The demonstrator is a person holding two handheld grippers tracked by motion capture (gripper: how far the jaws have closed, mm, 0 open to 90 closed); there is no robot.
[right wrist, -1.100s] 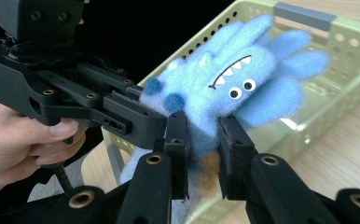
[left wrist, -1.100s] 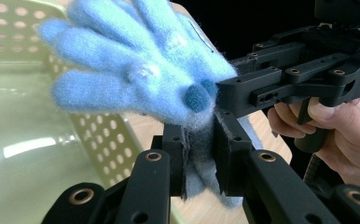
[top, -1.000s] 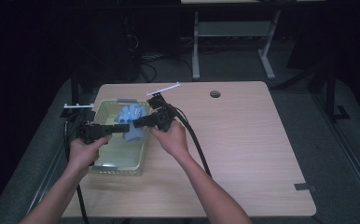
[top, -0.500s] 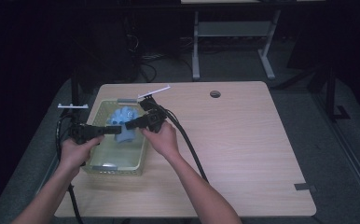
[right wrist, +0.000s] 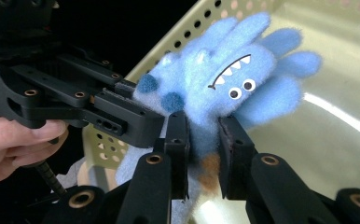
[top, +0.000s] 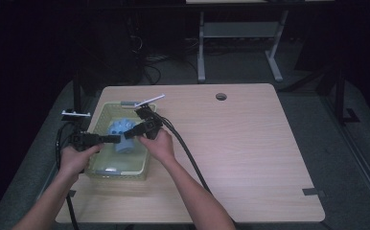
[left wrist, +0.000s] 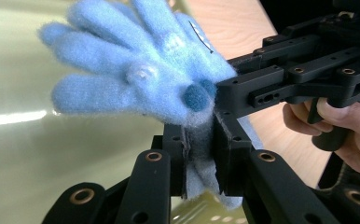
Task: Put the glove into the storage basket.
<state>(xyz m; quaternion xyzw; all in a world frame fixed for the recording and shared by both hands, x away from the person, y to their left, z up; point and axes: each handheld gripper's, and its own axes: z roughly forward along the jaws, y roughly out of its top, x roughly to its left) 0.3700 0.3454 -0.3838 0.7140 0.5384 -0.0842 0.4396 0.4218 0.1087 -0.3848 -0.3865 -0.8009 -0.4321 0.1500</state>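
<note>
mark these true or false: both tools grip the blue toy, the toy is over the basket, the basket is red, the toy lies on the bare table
1. Both tools, left and right, grip the blue toy: true.
2. The toy is over the basket: true.
3. The basket is red: false, it is pale yellow-green.
4. The toy lies on the bare table: false, it is held up between the tools.

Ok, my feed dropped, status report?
Left gripper and right gripper both shut on blue plush toy. Toy held over green basket. Nothing in the way.
</note>
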